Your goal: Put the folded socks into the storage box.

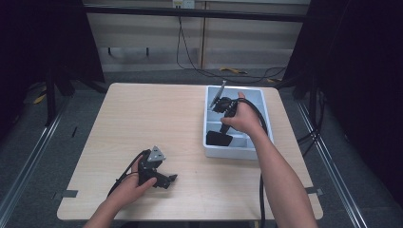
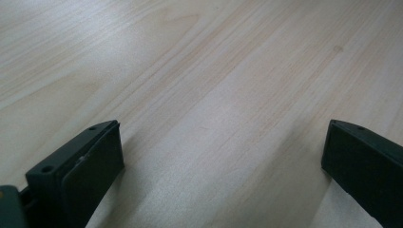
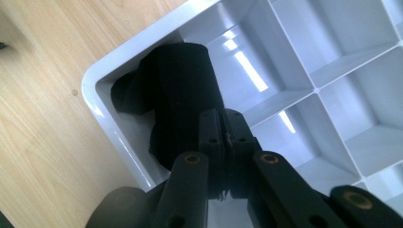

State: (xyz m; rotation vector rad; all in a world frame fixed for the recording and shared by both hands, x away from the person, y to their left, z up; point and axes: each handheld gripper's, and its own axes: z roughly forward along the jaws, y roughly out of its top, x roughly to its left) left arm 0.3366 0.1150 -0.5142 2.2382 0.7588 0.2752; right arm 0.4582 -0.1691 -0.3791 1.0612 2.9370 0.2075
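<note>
A black cloth hangs bunched into the near-left corner compartment of a white divided tray. My right gripper points down into that compartment, its jaws pressed together on the cloth's upper edge. From above, the right gripper stands over the tray with the cloth below it. My left gripper rests on the table near the front left. Its jaws stand wide apart over bare wood, holding nothing.
The wooden table carries the tray at its right side. The tray's other compartments hold nothing. Cables run over the floor behind the table, and dark frames stand at both sides.
</note>
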